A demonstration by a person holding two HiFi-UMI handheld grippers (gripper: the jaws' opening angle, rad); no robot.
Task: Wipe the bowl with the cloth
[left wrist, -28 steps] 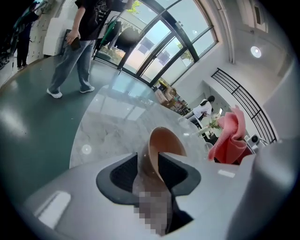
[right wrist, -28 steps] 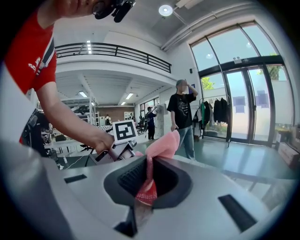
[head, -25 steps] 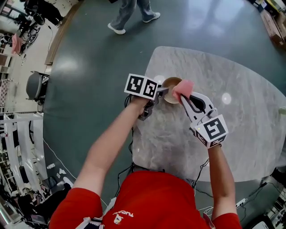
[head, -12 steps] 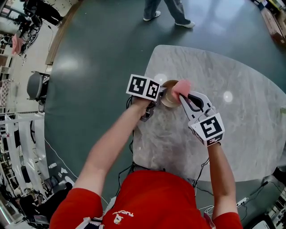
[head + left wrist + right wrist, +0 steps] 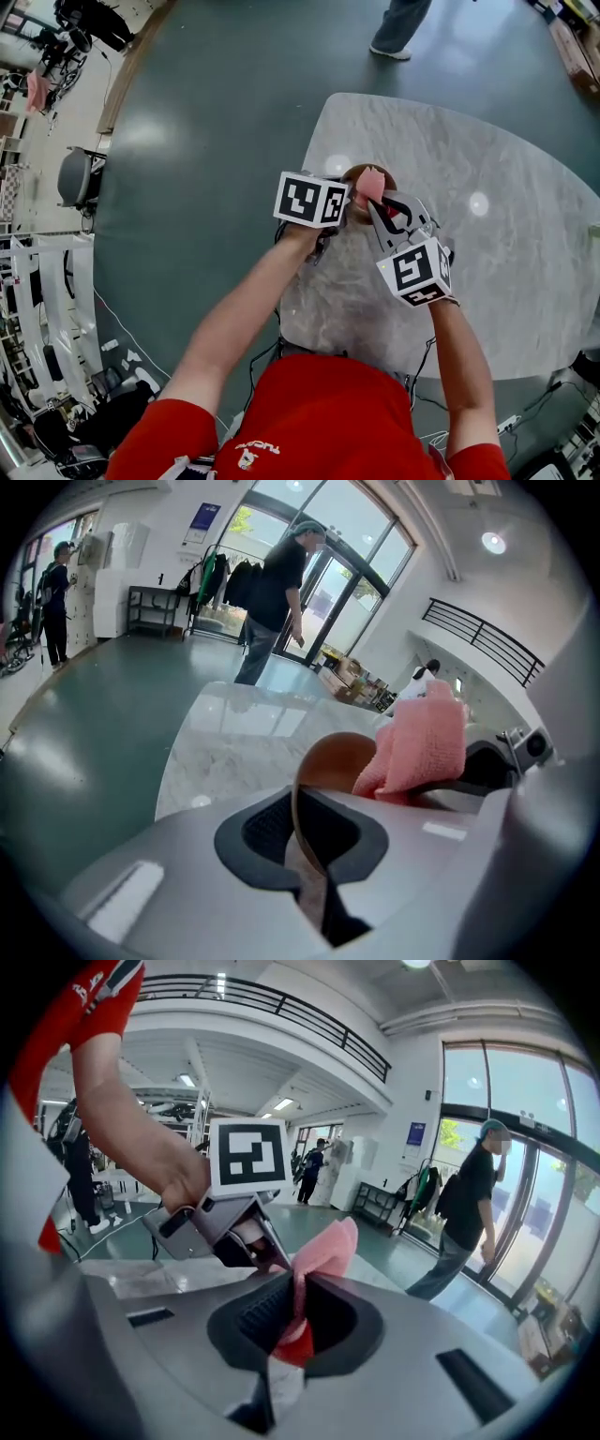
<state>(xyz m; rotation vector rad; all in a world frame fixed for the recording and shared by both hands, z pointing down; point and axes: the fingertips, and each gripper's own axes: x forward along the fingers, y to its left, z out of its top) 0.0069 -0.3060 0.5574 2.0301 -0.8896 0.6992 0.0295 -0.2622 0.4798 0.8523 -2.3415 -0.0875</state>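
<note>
The left hand-held gripper [image 5: 305, 841] has just been closing, and its dark pads now pinch the thin rim of the brown rounded bowl [image 5: 333, 761]. The bowl is held at the near edge of the pale grey marble counter [image 5: 506, 281]. From the head view, the bowl [image 5: 353, 172] sits between the two marker cubes and is partly covered by both tools. The right hand-held gripper [image 5: 295, 1321] is pressed onto a fold of the pink terry cloth [image 5: 323, 1251], which sticks up past its pads. The cloth [image 5: 369, 184] is at the bowl's rim, opposite the left hand-held gripper [image 5: 343, 200]. Whether it touches the bowl I cannot tell.
</note>
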